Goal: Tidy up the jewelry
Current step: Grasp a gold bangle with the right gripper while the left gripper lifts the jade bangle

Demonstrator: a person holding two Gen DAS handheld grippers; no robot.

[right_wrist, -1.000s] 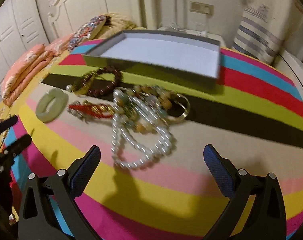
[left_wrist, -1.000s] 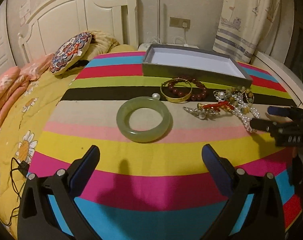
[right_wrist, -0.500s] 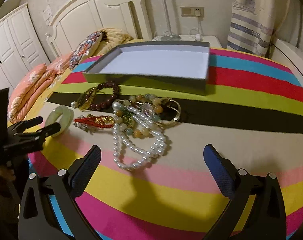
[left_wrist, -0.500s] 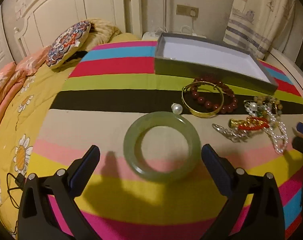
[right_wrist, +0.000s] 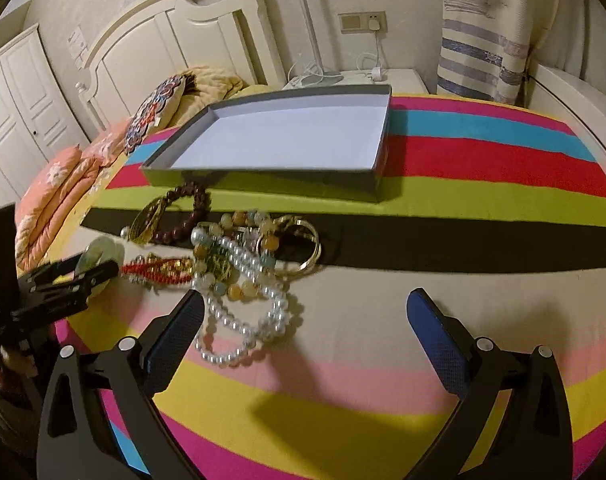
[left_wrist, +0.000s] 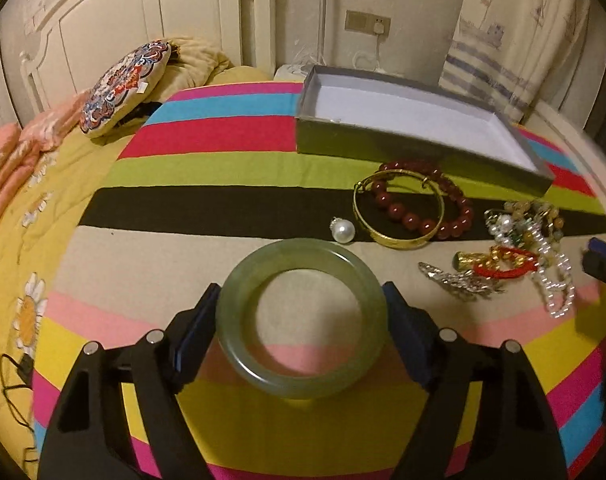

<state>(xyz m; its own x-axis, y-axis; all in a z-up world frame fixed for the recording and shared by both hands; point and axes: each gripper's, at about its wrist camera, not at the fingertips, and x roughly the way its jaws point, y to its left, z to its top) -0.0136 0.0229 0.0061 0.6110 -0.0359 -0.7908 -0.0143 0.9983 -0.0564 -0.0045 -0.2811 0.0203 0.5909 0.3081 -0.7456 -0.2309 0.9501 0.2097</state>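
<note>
- While the left gripper (left_wrist: 301, 316) reaches forward in the left wrist view, its jaws are closed against both sides of the green jade bangle (left_wrist: 301, 318), which lies flat on the striped cloth (left_wrist: 223, 168) covering the bed.
- Just beyond the bangle sits a loose pearl (left_wrist: 343, 232), and beside it a gold bangle (left_wrist: 397, 216) overlaps a red bead bracelet (left_wrist: 431, 204).
- Farther back stands the grey box (left_wrist: 403, 148), open, its white floor bare.
- To the right lies a tangle of jewelry: a silver brooch (left_wrist: 459, 282), a red cord piece (left_wrist: 503, 260) and a pearl necklace (left_wrist: 555, 280).
- A round patterned cushion (left_wrist: 125, 86) leans at the head of the bed.
- Seen from the right wrist view, the right gripper (right_wrist: 303, 316) hovers with its jaws wide apart and nothing between them.
- Its left finger (right_wrist: 175, 332) is just beside the pearl necklace (right_wrist: 243, 320); whether they touch cannot be told.
- At the left edge the left gripper (right_wrist: 87, 272) pinches the jade bangle (right_wrist: 97, 254), only part of which shows.
- Behind the pile sits the grey box (right_wrist: 263, 180).
</note>
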